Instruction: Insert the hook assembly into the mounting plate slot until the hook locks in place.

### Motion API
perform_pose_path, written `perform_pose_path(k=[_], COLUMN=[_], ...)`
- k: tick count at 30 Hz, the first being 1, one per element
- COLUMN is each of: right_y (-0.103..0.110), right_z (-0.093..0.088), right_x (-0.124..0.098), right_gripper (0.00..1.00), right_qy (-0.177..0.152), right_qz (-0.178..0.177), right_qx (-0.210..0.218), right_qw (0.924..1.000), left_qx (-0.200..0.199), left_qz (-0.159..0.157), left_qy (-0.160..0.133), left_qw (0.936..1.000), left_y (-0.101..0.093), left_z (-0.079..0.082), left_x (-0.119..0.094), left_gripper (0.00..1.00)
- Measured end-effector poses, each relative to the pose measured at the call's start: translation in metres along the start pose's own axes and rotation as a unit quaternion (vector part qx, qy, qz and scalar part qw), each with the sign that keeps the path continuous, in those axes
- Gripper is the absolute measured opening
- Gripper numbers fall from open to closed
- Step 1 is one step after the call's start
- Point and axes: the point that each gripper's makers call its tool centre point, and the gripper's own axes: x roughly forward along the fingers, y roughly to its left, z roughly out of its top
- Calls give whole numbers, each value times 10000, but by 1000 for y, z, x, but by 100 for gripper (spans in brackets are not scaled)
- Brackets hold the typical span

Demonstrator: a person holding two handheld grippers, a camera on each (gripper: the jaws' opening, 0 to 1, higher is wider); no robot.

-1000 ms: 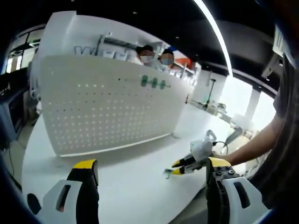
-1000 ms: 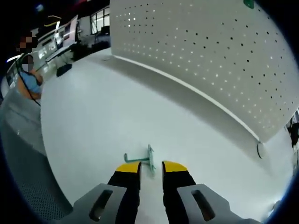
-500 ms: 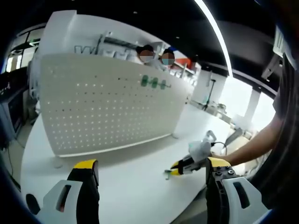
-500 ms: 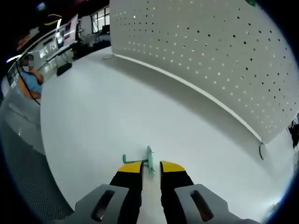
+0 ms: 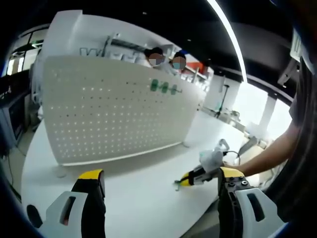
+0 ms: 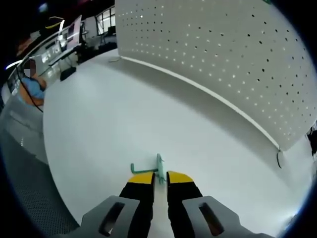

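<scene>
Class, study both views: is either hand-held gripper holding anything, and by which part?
The right hand-held gripper is closing around the green hook at its plate end, but a firm grip cannot be confirmed. The left hand-held gripper is open, holding nothing.

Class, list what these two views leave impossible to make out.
- Right gripper view: the green hook's near end is hidden behind the right gripper; grip unclear.
- Left gripper view: green items on the pegboard are too small to identify.
- Left gripper jaws: cut off by the bottom edge.
</scene>
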Motion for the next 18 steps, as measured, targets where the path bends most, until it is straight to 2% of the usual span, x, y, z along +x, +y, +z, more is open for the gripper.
perform_pose_path(k=[18], right_y=[1], right_z=[2], right_x=[1], right_gripper=[3], right_qy=[18], right_qz=[30], right_qx=[-217], right_qw=[9998], left_qx=[-18], left_qz=[12], left_qy=[-3], left_qw=[10000], left_y=[2], left_z=[0], left_x=[1], left_gripper=[95])
